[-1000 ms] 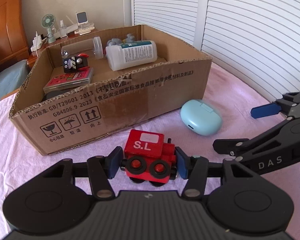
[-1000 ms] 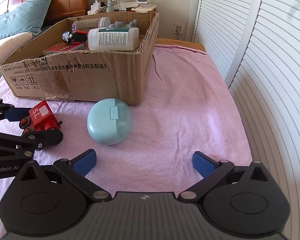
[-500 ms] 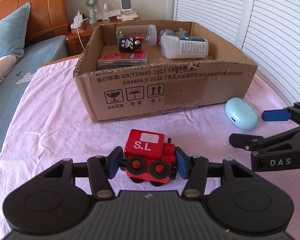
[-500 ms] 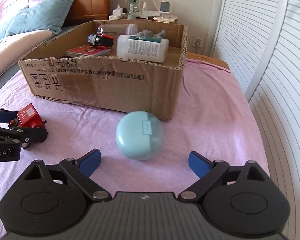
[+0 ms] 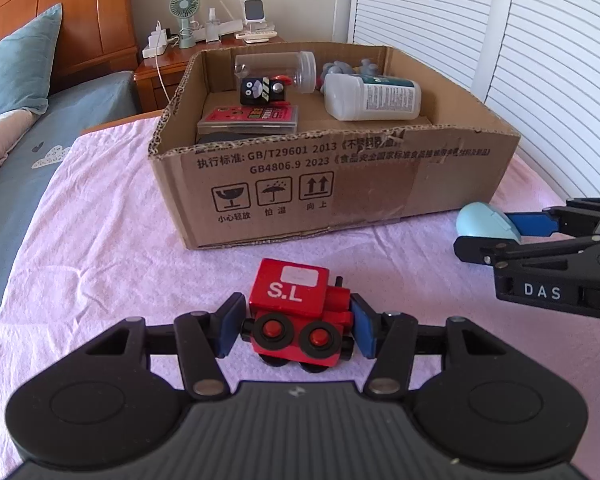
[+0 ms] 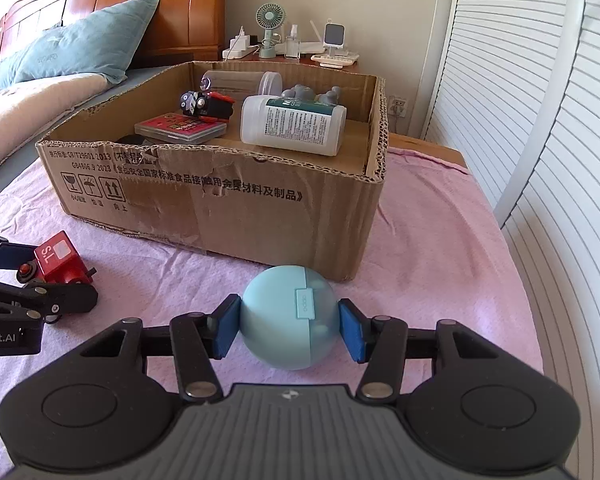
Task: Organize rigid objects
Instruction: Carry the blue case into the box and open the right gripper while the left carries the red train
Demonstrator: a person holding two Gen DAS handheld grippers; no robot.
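My left gripper is shut on a red toy train marked "S.L", held just above the pink cloth in front of the cardboard box. It also shows at the left of the right wrist view. My right gripper is shut on a light blue round earbud case, its pads touching both sides, on the cloth near the box's front right corner. The case shows at the right of the left wrist view.
The box holds a white bottle, a clear jar, a black-and-red toy, a flat red case and grey figures. A nightstand with a fan stands behind. Louvred doors line the right side.
My right gripper has moved forward around the blue case and closed on it. My left gripper, still holding the train, has drawn back and swung left of the box.
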